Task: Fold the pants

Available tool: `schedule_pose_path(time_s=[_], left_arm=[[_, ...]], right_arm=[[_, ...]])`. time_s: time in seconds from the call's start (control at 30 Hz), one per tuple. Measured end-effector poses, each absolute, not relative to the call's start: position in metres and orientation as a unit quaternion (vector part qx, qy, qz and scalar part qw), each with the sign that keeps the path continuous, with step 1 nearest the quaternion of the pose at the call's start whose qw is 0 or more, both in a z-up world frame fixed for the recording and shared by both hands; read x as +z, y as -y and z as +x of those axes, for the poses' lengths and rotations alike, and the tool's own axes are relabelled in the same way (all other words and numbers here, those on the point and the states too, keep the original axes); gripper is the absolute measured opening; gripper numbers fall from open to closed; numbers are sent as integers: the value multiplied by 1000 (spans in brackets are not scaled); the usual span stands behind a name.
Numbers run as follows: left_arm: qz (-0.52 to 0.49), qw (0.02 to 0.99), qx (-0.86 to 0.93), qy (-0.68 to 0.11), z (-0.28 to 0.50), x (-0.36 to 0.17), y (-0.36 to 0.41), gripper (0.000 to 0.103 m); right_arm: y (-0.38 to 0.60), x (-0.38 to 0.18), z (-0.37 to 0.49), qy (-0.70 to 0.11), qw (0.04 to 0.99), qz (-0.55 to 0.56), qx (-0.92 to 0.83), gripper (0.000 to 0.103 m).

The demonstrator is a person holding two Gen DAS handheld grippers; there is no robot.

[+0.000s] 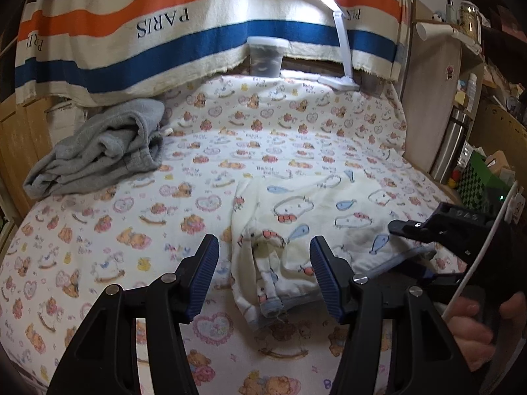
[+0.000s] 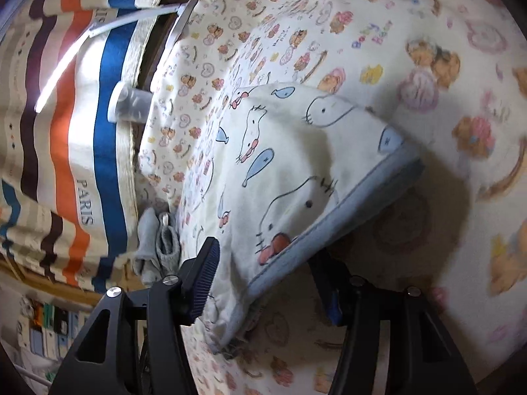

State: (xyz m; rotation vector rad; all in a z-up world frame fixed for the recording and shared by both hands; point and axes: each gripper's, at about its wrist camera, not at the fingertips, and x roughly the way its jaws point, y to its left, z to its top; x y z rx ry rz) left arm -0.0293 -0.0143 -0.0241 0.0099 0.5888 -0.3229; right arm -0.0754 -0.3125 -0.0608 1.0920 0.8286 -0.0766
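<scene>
A bed sheet [image 1: 230,144] printed with bears and hearts covers the surface in the left wrist view, with a striped blanket [image 1: 164,33] marked PARIS hanging behind it at 12 o'clock. A lit white lamp [image 1: 342,33] stands at about 1 o'clock beside a clear plastic cup [image 1: 265,56]. A heap of grey clothes [image 1: 102,151] lies at 10 o'clock. The cream pants [image 1: 296,217], printed with cats and blue whales, lie on the sheet just past centre toward 4 o'clock. The left gripper [image 1: 265,275] hangs over their near edge with its jaws about half open; a fold of the pants shows between the blue pads, which do not press on it. At 4 o'clock the right gripper [image 1: 411,228] reaches onto the pants, a hand [image 1: 474,326] beneath it

In the right wrist view the sheet [image 2: 428,65] fills the frame from 12 to 5 o'clock, the blanket [image 2: 66,131] at 9 o'clock. The pants [image 2: 290,164] lie at centre, their blue-trimmed edge raised off the sheet. The right gripper [image 2: 270,279] stands about half open, with that edge lying between its jaws and touching the left pad; whether it grips I cannot tell
</scene>
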Motion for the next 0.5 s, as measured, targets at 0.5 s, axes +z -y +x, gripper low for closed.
schedule_pose_path(time_s=[0.5], left_arm=[[-5,895,-272,-354,-14,-40,94,50]], right_arm=[[368,-54,-51,-447,782,433,11,62]])
